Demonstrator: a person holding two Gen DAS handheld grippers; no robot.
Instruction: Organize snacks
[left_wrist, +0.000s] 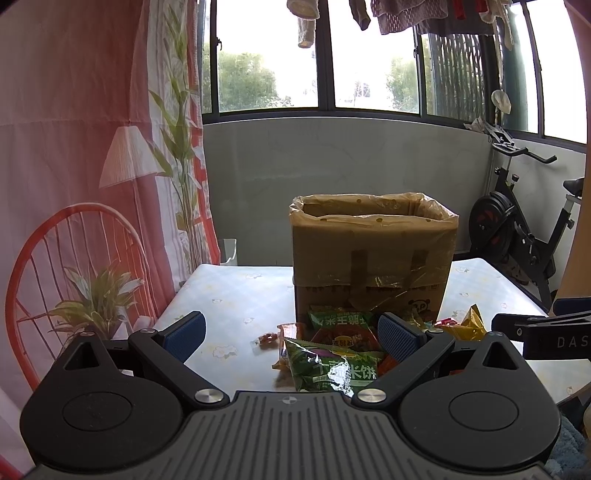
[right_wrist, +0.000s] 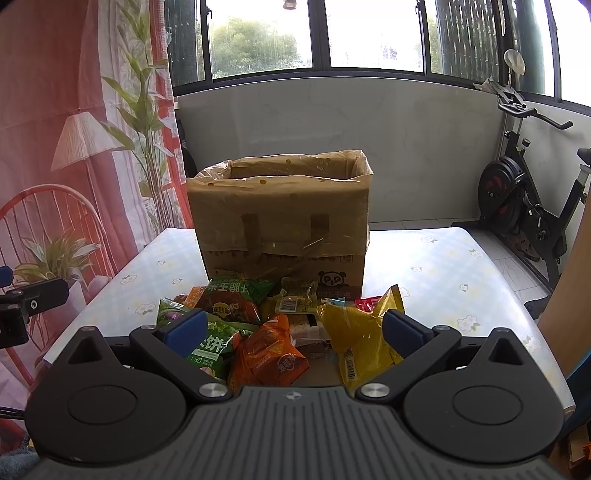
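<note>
Several snack packets lie heaped low centre on the table, touching the lined cardboard box. Both the right gripper and left gripper gape wide, empty. Packets look light, crinkly, slippery; pinch a sealed edge.

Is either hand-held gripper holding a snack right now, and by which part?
Nothing is held. The left hand-held gripper and right hand-held gripper both stand open above the pile of colourful snack packets, touching none.

Exercise bike, printed curtain
</note>
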